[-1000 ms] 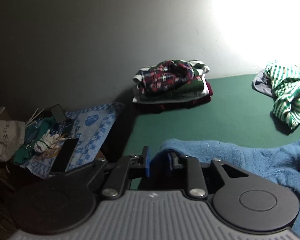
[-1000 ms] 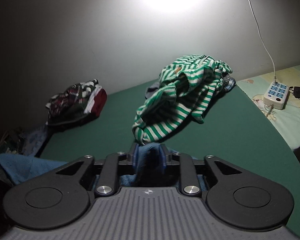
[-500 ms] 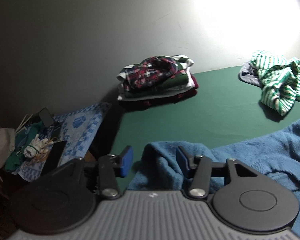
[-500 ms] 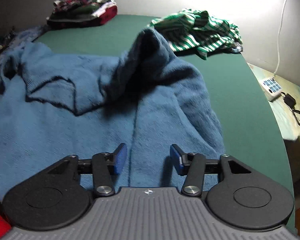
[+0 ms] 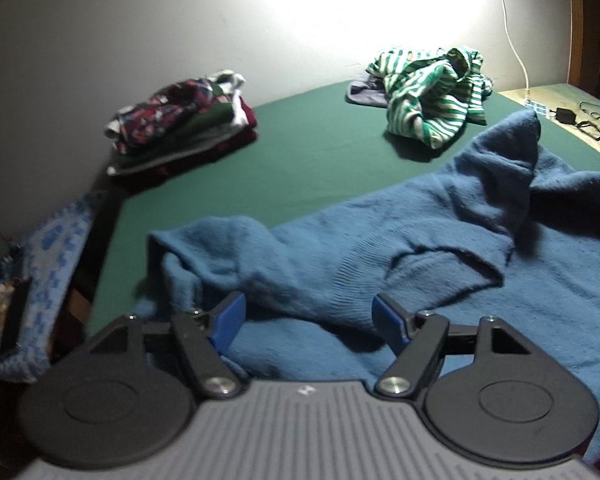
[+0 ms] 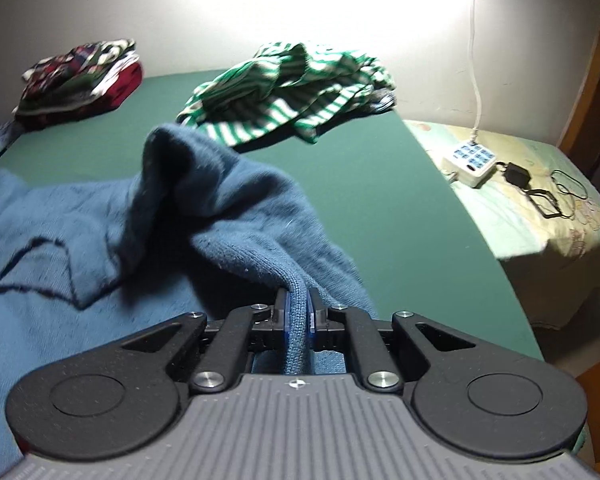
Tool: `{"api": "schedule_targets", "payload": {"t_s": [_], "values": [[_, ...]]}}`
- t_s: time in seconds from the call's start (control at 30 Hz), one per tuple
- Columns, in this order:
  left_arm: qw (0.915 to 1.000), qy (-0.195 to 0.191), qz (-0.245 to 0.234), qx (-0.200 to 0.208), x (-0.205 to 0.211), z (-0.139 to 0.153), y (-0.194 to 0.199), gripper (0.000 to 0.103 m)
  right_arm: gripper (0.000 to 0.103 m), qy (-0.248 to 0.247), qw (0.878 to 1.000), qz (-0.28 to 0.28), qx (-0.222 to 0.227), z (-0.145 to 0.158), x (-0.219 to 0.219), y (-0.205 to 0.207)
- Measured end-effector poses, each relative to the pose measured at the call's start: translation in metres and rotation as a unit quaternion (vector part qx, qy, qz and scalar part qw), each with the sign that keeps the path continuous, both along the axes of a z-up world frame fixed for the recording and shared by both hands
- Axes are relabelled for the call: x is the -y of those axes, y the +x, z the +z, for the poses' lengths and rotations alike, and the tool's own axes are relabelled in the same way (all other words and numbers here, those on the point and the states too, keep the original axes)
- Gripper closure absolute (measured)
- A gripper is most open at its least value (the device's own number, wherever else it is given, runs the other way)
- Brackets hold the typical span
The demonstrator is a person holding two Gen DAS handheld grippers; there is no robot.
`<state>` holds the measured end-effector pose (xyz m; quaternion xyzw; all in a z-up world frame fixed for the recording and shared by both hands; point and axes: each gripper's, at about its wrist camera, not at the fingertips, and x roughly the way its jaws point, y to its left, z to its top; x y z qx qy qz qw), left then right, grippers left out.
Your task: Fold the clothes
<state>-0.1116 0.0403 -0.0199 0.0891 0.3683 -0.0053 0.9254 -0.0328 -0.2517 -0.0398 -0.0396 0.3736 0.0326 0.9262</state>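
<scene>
Green surface [image 5: 300, 168] carries the blue sweater [image 5: 440, 264] nearest; folded stack [image 5: 180, 128] at ten o'clock, striped shirt [image 5: 432, 96] at one. Left tool [image 5: 308, 320] opening, touching nothing; right tool [image 6: 298, 312] closing, pinching a sweater fold.

The left hand-held gripper [image 5: 308, 322], which one second ago pinched an edge of the blue sweater [image 5: 440, 264], has let it go; its jaws are opening and the knit lies loose between them. The right hand-held gripper [image 6: 298, 312] stood open over the sweater half a second ago; now its jaws are closing on a fold at the lower centre of the frame.
</scene>
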Motion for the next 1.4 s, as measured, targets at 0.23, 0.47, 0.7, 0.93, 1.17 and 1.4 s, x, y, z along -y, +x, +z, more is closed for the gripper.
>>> {"api": "schedule_targets", "payload": {"t_s": [0.23,0.47,0.7,0.93,1.17,1.4], "values": [[0.9941,-0.096,0.01,-0.049,-0.013,-0.018,0.018,0.029,0.095,-0.014,0.998,-0.049,0.041,0.009,0.015,0.032],[0.9896,-0.13,0.028,-0.055,-0.021,-0.021,0.03,0.025,0.073,-0.036,0.998,-0.028,0.037,0.02,0.007,0.041],[0.9797,-0.187,0.052,-0.049,-0.04,-0.017,0.044,0.02,0.037,0.095,0.986,0.138,0.007,0.04,-0.031,0.016],[0.981,-0.174,0.069,-0.05,-0.029,-0.024,0.073,0.034,0.047,0.023,0.99,0.129,-0.048,0.003,-0.083,0.047],[0.9829,-0.149,0.099,-0.043,-0.028,-0.028,0.089,0.095,0.09,0.075,0.988,0.122,-0.064,-0.009,-0.071,0.066],[0.9843,-0.134,0.114,-0.002,-0.035,-0.005,0.129,0.098,0.092,0.108,0.988,0.111,0.005,0.019,-0.074,0.101]]}}
